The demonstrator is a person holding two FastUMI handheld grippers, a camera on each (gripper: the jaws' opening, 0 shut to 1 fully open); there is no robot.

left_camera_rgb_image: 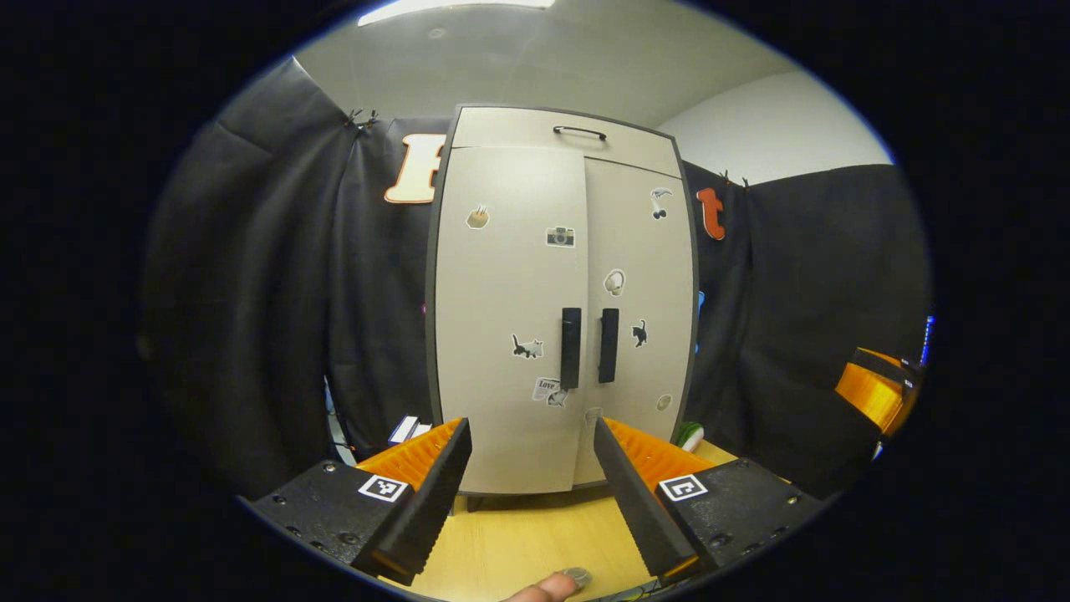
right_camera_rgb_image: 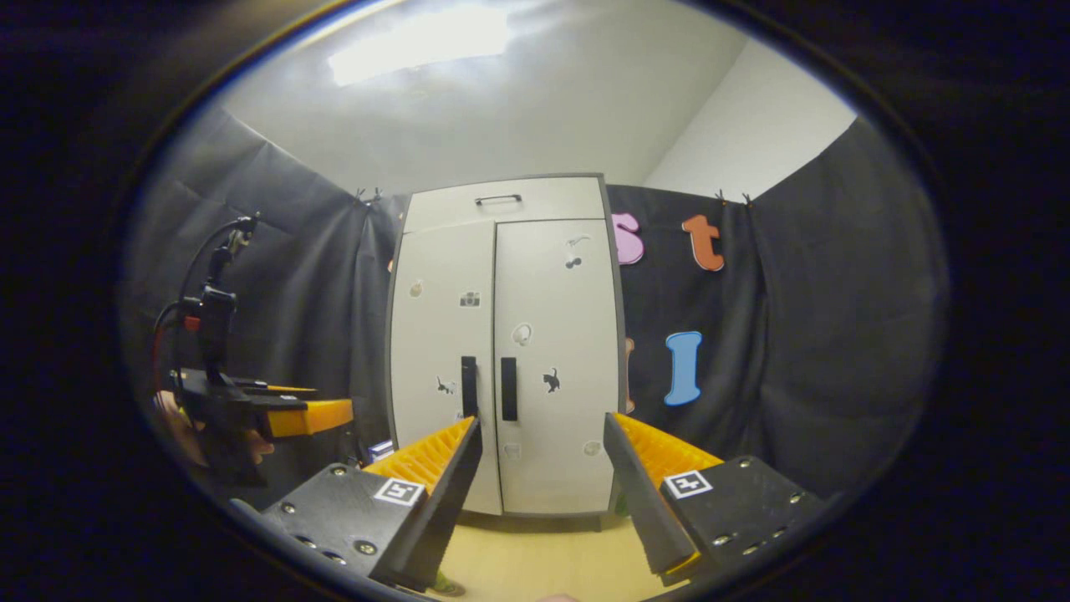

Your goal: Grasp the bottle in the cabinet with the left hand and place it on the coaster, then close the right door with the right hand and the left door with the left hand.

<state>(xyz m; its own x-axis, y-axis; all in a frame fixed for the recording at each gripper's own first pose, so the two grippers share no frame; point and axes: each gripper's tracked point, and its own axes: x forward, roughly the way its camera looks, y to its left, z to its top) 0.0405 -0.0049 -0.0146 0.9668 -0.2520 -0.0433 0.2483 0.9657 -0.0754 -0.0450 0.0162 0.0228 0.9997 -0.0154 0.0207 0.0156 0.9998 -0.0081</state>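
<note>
The pale cabinet (left_camera_rgb_image: 535, 284) stands on the wooden table with both doors shut, so its inside is hidden. Two dark vertical handles (left_camera_rgb_image: 589, 345) meet at the middle seam. My left gripper (left_camera_rgb_image: 531, 426) is open and empty, a short way in front of the doors and aimed just below the handles. In the right gripper view the same cabinet (right_camera_rgb_image: 501, 359) stands farther off. My right gripper (right_camera_rgb_image: 542, 422) is also open and holds nothing. The left gripper (right_camera_rgb_image: 305, 415), held by a hand, shows at the left of that view.
The wooden table (left_camera_rgb_image: 535, 535) runs from the cabinet's foot toward me. A small grey round thing (left_camera_rgb_image: 578, 575) lies at its near edge beside a fingertip. A green-and-white object (left_camera_rgb_image: 690, 434) sits by the cabinet's right foot, and a white-and-blue item (left_camera_rgb_image: 410, 429) by its left.
</note>
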